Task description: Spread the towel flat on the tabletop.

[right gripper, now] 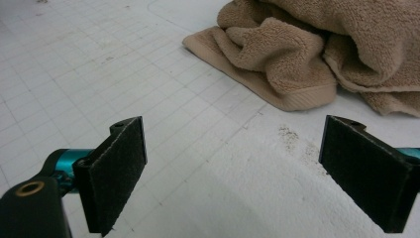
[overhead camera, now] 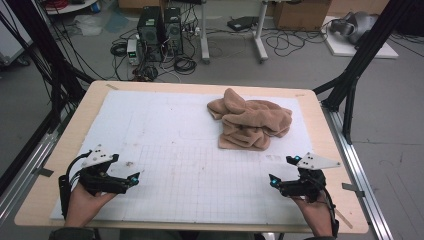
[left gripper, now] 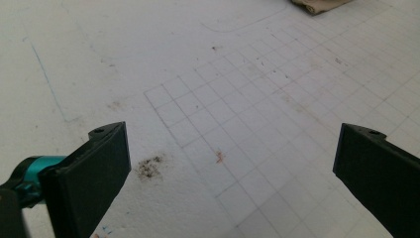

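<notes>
Table [overhead camera: 65, 150]: wooden, topped with a white gridded mat [overhead camera: 165, 125] bearing a few brown stains. Towel [overhead camera: 250, 122]: tan terry cloth, crumpled in a heap on the mat at about 1 o'clock from table centre, well apart from both grippers. Left gripper [overhead camera: 136, 178]: hand-held at about 8 o'clock, just above the mat, fingers [left gripper: 94, 173] spread wide, holding nothing. Right gripper [overhead camera: 283, 170]: hand-held at about 4 o'clock, fingers [right gripper: 119, 168] likewise spread wide and empty, the towel ahead of them.
</notes>
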Action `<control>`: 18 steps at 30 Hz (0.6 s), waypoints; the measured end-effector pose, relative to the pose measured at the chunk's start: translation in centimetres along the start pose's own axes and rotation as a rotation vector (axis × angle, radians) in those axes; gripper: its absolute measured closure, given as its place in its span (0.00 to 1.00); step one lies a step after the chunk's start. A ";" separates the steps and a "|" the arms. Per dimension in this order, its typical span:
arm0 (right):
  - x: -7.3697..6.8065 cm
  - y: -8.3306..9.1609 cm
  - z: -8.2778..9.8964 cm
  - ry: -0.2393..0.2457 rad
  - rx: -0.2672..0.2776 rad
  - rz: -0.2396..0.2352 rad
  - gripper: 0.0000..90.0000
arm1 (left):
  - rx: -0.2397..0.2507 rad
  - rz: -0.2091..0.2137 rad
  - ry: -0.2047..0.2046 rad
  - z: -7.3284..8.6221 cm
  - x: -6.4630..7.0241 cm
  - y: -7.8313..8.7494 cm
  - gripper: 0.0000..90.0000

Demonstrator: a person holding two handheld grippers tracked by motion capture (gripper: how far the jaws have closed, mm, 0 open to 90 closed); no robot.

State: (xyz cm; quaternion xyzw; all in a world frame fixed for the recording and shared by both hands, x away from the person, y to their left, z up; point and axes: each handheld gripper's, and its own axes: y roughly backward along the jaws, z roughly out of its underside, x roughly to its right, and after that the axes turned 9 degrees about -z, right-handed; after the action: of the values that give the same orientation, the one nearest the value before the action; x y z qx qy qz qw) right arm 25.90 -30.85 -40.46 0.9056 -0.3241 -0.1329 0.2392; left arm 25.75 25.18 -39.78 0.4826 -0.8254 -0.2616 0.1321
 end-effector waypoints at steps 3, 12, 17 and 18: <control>0.2 0.2 0.2 -0.003 0.006 -0.001 0.11 | 0.001 -0.001 -0.007 0.0 0.2 0.0 0.02; 0.2 0.6 0.4 -0.017 0.002 -0.014 0.11 | 0.004 0.013 -0.008 -0.1 0.3 0.1 0.02; 0.0 0.7 0.3 -0.011 0.002 -0.017 0.11 | 0.006 0.018 -0.014 -0.2 0.5 0.2 0.02; 0.0 0.8 0.2 -0.005 0.005 -0.016 0.11 | 0.006 0.017 -0.019 -0.2 0.5 0.2 0.02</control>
State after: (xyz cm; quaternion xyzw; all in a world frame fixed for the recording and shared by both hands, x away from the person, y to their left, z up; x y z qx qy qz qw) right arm 25.40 -31.43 -40.26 0.9085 -0.3178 -0.1363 0.2348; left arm 25.46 24.76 -39.53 0.4733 -0.8315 -0.2627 0.1250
